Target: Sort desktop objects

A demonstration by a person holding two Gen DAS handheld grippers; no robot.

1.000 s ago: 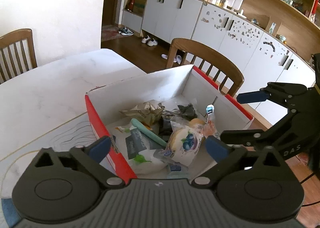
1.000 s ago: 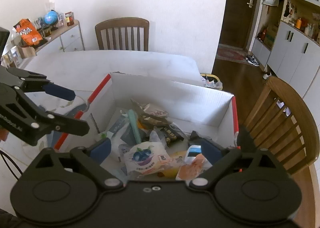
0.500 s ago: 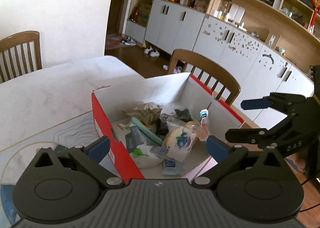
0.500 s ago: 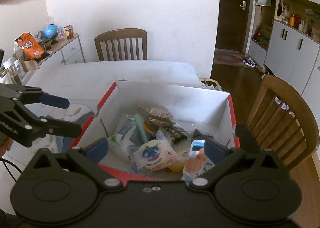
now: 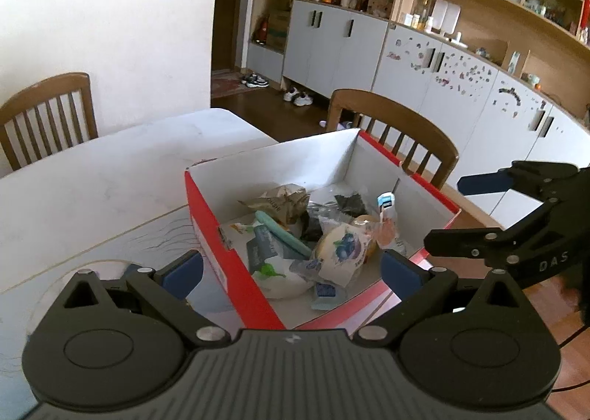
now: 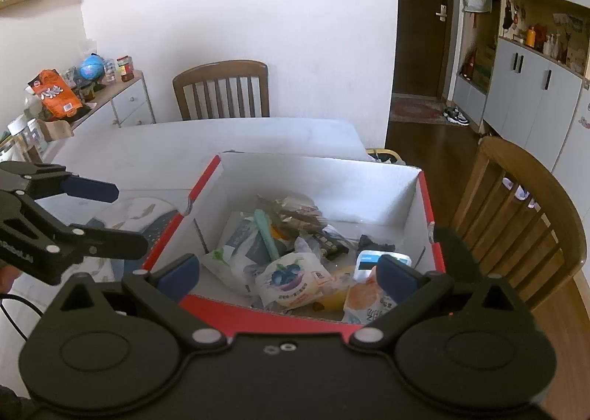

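A red cardboard box with white inner walls stands on the white table and holds several packets. Among them lie a blueberry-print snack bag, a mint-green stick, a crumpled brown wrapper and a small white-and-blue device. My left gripper hovers open over the box's near left corner, nothing between its blue pads. My right gripper stands open above the box's near wall, also holding nothing. Each gripper appears in the other's view, left gripper, right gripper.
A patterned mat lies on the table left of the box. Wooden chairs stand around the table. A sideboard with snacks and jars lines the left wall. White cabinets fill the far side.
Both grippers have drawn back and risen a little from the box, so it looks smaller and lower. The packets inside have not moved.
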